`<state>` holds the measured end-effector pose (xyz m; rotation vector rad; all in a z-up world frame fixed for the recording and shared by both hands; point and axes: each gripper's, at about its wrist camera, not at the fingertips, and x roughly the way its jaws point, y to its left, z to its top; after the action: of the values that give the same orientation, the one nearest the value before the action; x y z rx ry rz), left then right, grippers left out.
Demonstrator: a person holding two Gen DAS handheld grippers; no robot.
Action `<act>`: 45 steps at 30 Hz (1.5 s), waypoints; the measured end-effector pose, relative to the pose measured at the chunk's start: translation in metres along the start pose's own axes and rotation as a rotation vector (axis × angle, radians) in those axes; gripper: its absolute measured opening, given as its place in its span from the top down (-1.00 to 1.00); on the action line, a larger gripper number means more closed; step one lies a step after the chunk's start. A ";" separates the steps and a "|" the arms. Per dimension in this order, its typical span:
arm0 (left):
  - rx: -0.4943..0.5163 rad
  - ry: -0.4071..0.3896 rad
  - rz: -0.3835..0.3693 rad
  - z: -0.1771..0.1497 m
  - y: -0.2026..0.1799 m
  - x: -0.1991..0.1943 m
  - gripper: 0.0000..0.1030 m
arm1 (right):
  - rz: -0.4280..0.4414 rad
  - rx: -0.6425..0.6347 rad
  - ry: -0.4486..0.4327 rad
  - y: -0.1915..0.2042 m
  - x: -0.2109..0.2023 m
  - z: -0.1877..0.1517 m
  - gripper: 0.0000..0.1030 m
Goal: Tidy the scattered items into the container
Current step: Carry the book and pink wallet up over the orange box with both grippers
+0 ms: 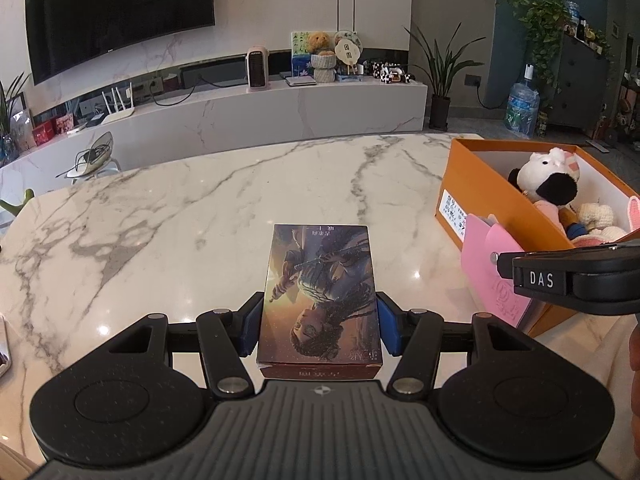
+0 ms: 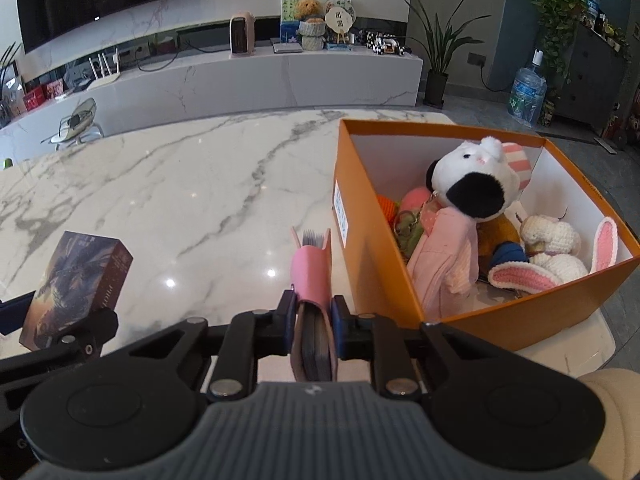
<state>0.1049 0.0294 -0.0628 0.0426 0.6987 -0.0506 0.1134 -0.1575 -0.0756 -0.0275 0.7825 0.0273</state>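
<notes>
My left gripper is shut on a picture-printed card box, holding it by its sides over the marble table. The box also shows in the right wrist view at the left. My right gripper is shut on a pink card holder full of dark cards, held upright just left of the orange box. In the left wrist view the pink holder sits against the orange box. The orange box holds a black-and-white plush, a pink plush and crocheted bunny toys.
The orange box stands at the table's right front corner, near the edge. A TV bench with a heater and ornaments stands beyond the table. A water bottle and potted plants stand on the floor at the right.
</notes>
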 end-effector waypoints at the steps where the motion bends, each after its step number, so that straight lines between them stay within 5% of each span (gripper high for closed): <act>1: 0.003 -0.004 0.000 0.001 -0.002 -0.002 -0.28 | 0.007 0.008 -0.006 -0.002 -0.003 0.000 0.62; 14: 0.018 -0.104 -0.049 0.028 -0.029 -0.037 -0.28 | 0.120 0.094 -0.150 -0.031 -0.066 0.011 0.62; 25: 0.071 -0.170 -0.191 0.070 -0.085 -0.037 -0.28 | 0.062 0.238 -0.277 -0.108 -0.098 0.029 0.62; 33: 0.082 -0.125 -0.321 0.092 -0.124 -0.004 -0.28 | 0.024 0.357 -0.246 -0.171 -0.078 0.031 0.62; 45: 0.097 -0.042 -0.369 0.100 -0.161 0.045 -0.28 | 0.036 0.422 -0.192 -0.194 -0.034 0.039 0.62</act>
<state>0.1942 -0.1382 -0.0190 0.0055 0.6544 -0.4379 0.1239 -0.3503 -0.0208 0.3844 0.5849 -0.1000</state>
